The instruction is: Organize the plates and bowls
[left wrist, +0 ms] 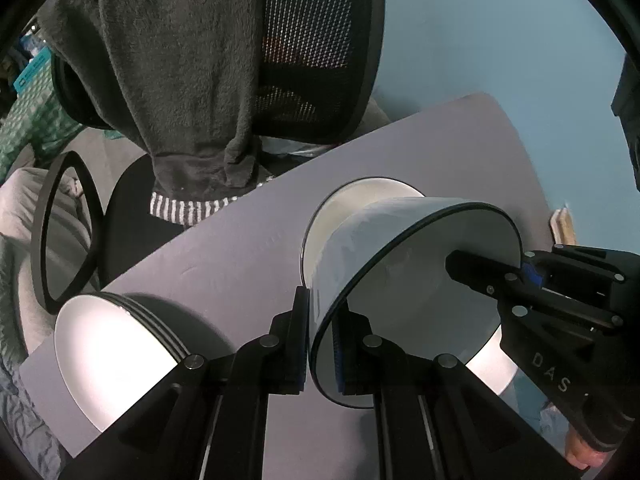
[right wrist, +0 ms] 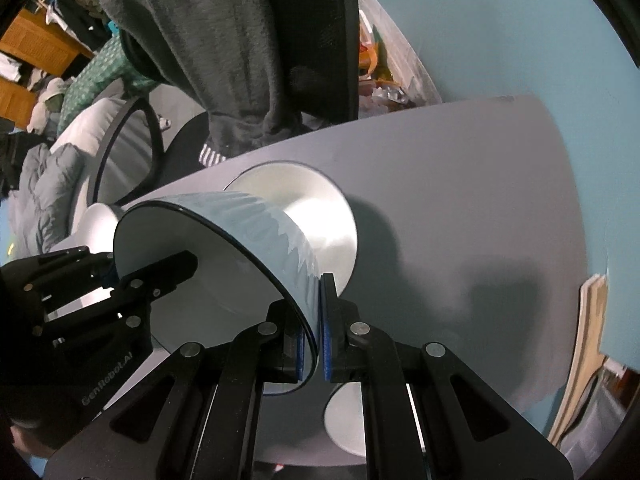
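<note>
The bowl (left wrist: 400, 280) hangs tilted above the grey table (left wrist: 248, 248), its opening turned toward the cameras. The left tongs (left wrist: 320, 344) are closed on the rim at one side, and the right tongs (right wrist: 318, 344) are closed on the opposite side, so both hands carry it. Just behind and below it stands another bowl (right wrist: 304, 200), probably where it should nest. A stack of plates (left wrist: 108, 344) lies further left. The bowl hides most of the second one, so the gap between them is hard to judge.
</note>
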`<state>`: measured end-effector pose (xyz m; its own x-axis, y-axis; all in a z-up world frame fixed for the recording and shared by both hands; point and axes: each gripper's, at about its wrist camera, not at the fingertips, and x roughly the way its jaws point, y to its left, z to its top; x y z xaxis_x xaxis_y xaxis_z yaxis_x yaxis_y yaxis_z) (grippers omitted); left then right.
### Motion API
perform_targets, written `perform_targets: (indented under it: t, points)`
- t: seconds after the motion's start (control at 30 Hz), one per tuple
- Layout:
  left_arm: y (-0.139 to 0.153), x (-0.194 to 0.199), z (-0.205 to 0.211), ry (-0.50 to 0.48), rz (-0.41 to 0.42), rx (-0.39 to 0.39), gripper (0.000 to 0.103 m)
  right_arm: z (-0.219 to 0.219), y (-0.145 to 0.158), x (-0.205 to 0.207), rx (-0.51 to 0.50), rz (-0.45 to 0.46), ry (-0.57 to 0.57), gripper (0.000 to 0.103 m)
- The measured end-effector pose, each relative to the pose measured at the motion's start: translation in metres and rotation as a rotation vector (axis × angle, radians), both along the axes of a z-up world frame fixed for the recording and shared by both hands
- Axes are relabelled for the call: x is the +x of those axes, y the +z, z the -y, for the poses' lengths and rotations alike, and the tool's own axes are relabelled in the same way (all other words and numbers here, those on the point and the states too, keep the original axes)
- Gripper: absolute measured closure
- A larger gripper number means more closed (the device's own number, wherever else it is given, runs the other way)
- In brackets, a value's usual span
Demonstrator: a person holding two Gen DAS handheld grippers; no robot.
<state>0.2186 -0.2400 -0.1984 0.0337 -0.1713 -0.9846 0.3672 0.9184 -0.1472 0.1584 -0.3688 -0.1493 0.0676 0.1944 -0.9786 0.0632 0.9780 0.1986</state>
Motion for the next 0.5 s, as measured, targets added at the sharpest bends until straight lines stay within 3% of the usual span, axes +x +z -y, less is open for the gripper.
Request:
perform_targets:
  t: [0.5]
  points:
    - [-0.022,0.022,0.014,-0.026,-0.026,0.063,0.094,0.021,-0.020,0.026,0.013,-0.079,0.006,0.096]
